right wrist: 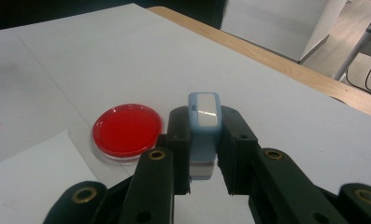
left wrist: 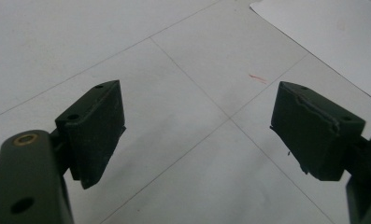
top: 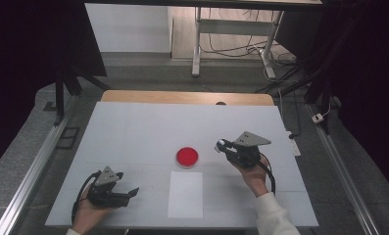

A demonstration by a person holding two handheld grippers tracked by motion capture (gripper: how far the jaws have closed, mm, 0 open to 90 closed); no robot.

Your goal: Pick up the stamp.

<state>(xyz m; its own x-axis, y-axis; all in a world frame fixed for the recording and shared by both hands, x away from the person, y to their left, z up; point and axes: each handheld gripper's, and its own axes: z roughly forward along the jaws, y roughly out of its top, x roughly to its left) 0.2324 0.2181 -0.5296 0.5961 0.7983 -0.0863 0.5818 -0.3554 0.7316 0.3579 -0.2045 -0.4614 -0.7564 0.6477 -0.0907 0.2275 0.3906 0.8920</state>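
right gripper (right wrist: 204, 154): blue-white stamp (right wrist: 204, 126) clamped between fingers, right of red dish (right wrist: 127, 129)
left gripper (left wrist: 197, 130): fingers apart, nothing held, above table (left wrist: 183, 56)

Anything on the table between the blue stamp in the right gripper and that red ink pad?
Nothing visible. The right gripper holds the pale blue stamp just right of the round red ink pad, with bare white table between them. The paper sheet lies nearer the person.
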